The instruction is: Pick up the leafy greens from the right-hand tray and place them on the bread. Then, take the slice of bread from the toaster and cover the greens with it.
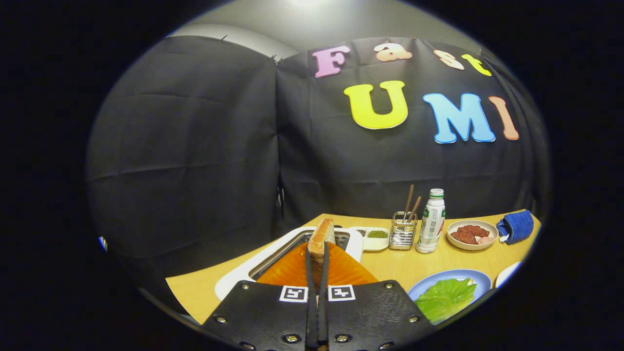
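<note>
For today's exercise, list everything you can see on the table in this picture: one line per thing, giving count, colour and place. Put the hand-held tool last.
bread slice: one, brown, upright between the fingers, over the toaster.
toaster: one, white with a dark slot, just ahead of the fingers.
leafy greens: one, green, on the blue plate.
blue plate: one, right of the toaster.
bottle: one, white with a green cap, behind the plate.
utensil holder: one, clear, holding brown sticks, left of the bottle.
small dish: one, white, green contents, behind the toaster.
bowl: one, white, reddish food, right of the bottle.
cloth: one, blue, right of the bowl.
table: one, light wood.
tool: one, black, fingers closed on the bread slice.
</note>
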Available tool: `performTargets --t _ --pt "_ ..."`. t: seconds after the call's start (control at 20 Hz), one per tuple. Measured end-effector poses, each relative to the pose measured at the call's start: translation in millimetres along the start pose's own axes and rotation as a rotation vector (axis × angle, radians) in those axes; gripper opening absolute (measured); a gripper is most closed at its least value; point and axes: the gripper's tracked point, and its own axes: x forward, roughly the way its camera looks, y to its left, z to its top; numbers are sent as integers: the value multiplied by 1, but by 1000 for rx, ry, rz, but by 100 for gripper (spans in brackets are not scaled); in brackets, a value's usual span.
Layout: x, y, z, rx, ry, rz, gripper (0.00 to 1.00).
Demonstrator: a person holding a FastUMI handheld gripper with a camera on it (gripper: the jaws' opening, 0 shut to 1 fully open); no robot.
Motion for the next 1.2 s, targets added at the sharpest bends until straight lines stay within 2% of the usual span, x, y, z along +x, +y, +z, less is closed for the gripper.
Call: performTargets --t 0.25,0.55,0.7,0.85,1.2 --pt "-15 -1 27 57 -51 37 1" --pt "-47 -30 85 125 -176 20 1" --pt "-63 -60 98 121 -210 -32 1" --pt "-83 -102 96 93 -210 -119 1" --pt "-126 -210 48 -5 -118 -336 1"
